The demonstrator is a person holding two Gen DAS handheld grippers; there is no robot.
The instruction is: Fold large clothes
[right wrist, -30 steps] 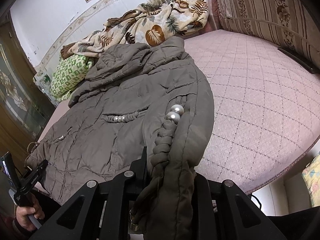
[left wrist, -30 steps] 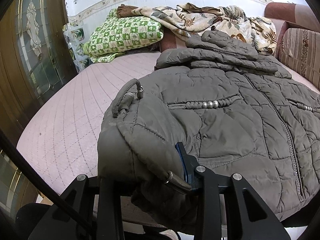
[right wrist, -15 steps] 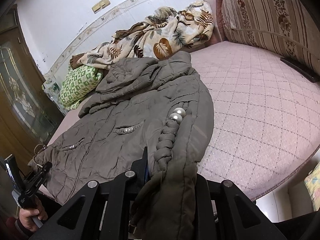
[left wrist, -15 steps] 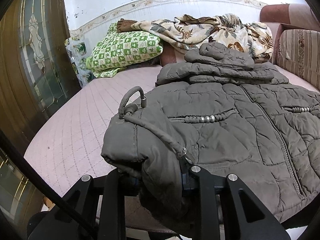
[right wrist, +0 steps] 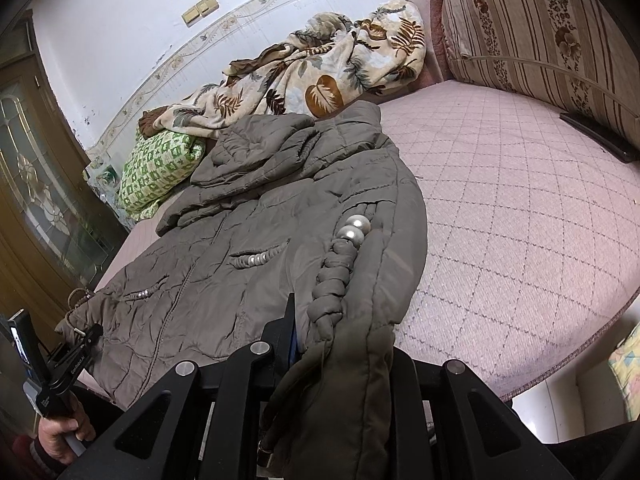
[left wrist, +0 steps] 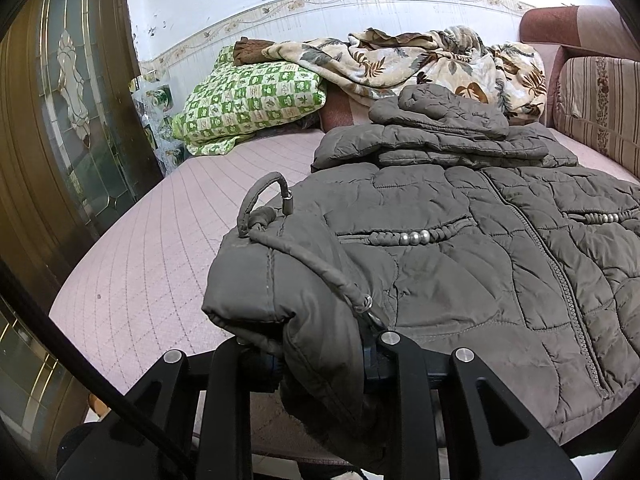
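Both near hem corners of the jacket [left wrist: 460,264] are now lifting, left gripper [left wrist: 320,360] and right gripper [right wrist: 344,344] clamping them, so I'm starting the far fold.

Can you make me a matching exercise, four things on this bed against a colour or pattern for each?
Things:
1. jacket
2. pillow
3. blanket
4. mattress

Looks:
A. green and white checks
B. pale pink quilted lines
C. grey-brown, padded
D. cream with brown leaves

Pairs: 1-C, 2-A, 3-D, 4-B
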